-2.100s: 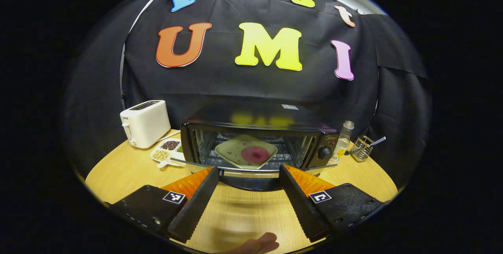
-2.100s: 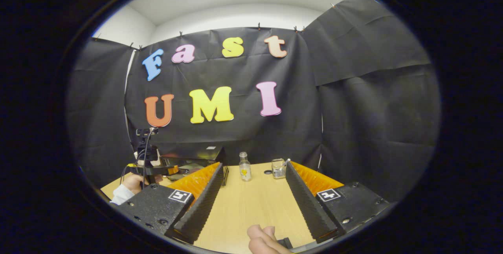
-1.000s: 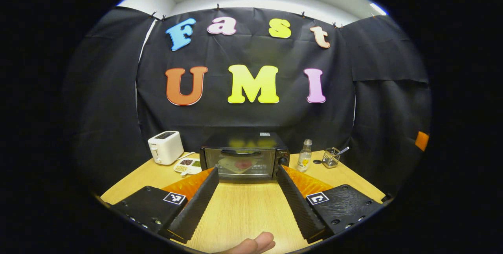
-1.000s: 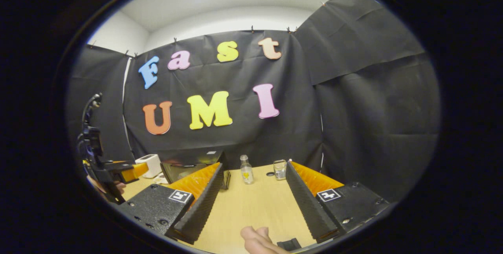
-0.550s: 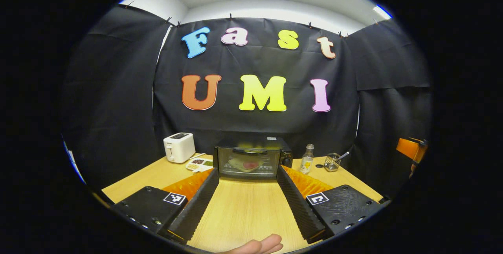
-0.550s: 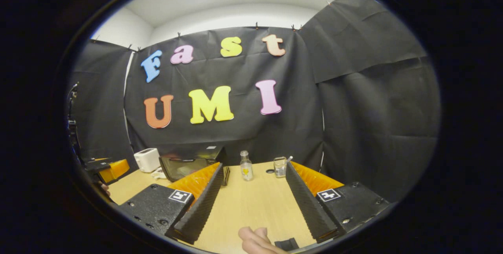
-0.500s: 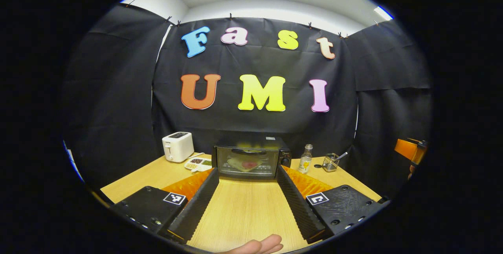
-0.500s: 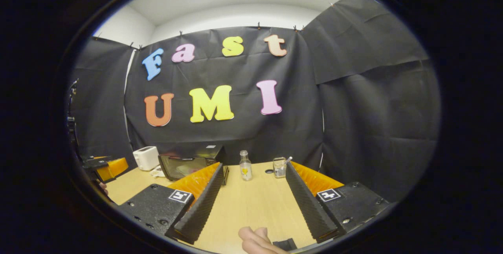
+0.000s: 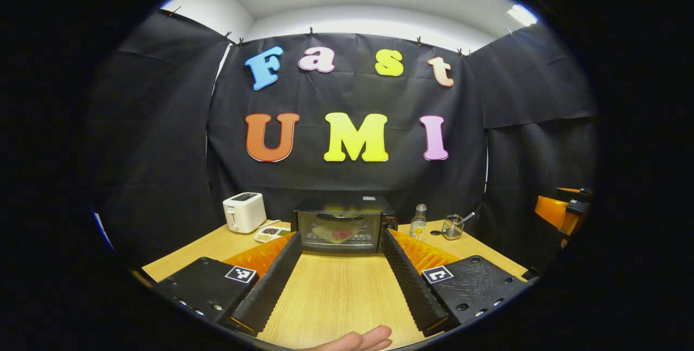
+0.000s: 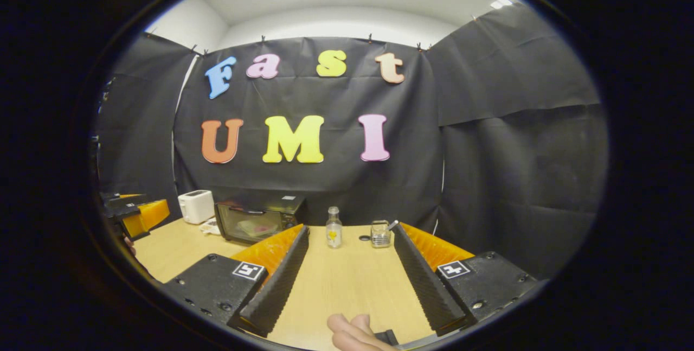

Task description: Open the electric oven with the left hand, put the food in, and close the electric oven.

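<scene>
The black box-shaped electric oven point(image 9: 344, 224) stands at the far edge of the light wooden table point(image 9: 336, 297), against the black cloth wall, with its long axis running side to side and its glass door facing the left gripper point(image 9: 340, 238). The door is closed and upright. Through the glass a pale square plate carrying a round red piece of food point(image 9: 340, 233) rests on the rack, though reflections blur its outline. In the right gripper view the oven point(image 10: 259, 221) appears turned, its front angled toward the left.

Left of the oven stand a white toaster point(image 9: 243, 212) and, just beside the oven, a white divided dish of grains point(image 9: 269, 233). To its right are a small clear glass bottle point(image 9: 417, 222) and a wire holder with a spoon point(image 9: 453, 225).

The left gripper's fingers are spread wide apart over bare table, well short of the oven and holding nothing. The right gripper point(image 10: 350, 231) is likewise spread and empty, aimed between the bottle point(image 10: 333, 228) and holder point(image 10: 380, 234).
</scene>
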Demonstrator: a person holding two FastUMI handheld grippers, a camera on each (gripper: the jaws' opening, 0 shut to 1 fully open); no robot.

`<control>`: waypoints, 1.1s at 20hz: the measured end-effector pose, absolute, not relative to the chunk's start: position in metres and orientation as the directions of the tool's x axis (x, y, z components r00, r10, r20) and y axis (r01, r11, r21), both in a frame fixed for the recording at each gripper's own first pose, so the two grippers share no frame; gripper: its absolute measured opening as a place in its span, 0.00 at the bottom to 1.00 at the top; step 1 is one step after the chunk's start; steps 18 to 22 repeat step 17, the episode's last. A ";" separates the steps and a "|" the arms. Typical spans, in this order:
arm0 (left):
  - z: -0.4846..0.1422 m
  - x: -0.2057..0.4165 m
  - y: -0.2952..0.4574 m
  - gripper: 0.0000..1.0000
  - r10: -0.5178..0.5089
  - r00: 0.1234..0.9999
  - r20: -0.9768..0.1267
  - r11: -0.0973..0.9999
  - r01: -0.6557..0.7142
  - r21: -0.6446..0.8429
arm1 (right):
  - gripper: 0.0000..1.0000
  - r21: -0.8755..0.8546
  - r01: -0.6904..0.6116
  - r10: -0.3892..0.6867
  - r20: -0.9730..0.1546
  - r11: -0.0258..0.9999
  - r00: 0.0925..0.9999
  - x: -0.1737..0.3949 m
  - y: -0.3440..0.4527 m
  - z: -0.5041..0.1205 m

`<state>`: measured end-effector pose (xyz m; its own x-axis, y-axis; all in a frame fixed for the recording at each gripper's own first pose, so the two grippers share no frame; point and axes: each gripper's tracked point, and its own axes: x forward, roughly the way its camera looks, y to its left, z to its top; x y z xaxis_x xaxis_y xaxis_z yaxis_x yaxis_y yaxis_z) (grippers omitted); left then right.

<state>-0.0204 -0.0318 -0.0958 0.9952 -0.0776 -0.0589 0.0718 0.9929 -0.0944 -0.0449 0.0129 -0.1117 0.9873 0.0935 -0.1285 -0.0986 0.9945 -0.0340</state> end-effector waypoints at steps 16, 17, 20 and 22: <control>-0.071 -0.026 -0.041 0.95 -0.067 0.997 -0.044 0.996 0.064 -0.062 | 0.96 0.008 -0.079 0.079 -0.090 0.997 0.993 -0.045 -0.017 -0.085; -0.067 -0.027 -0.043 0.95 -0.066 0.997 -0.039 0.996 0.063 -0.060 | 0.96 0.012 -0.079 0.080 -0.083 0.997 0.993 -0.045 -0.019 -0.082; -0.067 -0.027 -0.043 0.95 -0.066 0.997 -0.039 0.996 0.063 -0.060 | 0.96 0.012 -0.079 0.080 -0.083 0.997 0.993 -0.045 -0.019 -0.082; -0.067 -0.027 -0.043 0.95 -0.066 0.997 -0.039 0.996 0.063 -0.060 | 0.96 0.012 -0.079 0.080 -0.083 0.997 0.993 -0.045 -0.019 -0.082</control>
